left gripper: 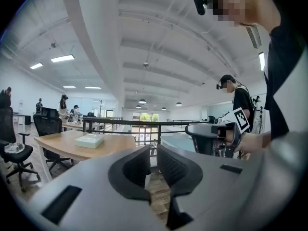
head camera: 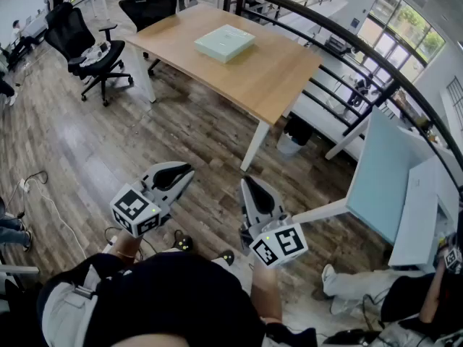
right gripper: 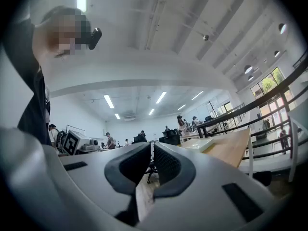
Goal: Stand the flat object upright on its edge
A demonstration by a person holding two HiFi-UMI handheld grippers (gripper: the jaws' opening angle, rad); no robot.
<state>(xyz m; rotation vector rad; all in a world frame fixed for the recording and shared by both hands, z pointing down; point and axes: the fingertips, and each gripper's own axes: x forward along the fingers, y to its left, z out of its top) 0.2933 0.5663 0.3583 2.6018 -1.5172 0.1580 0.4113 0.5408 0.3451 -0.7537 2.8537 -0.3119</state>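
Note:
A flat pale green box (head camera: 225,43) lies face down on the wooden table (head camera: 275,85), far ahead of both grippers. It also shows in the left gripper view as the box (left gripper: 89,140) and in the right gripper view as the box (right gripper: 202,144). My left gripper (head camera: 187,173) is held over the floor at lower left, shut and empty. My right gripper (head camera: 249,188) hangs beside it at lower centre, also shut with nothing between its jaws. Both are well short of the table.
Black office chairs (head camera: 83,45) stand left of the table. A black railing (head camera: 362,63) runs behind it on the right. A light blue desk (head camera: 387,179) and a seated person's legs (head camera: 362,284) are at right. Cables (head camera: 43,201) lie on the wooden floor.

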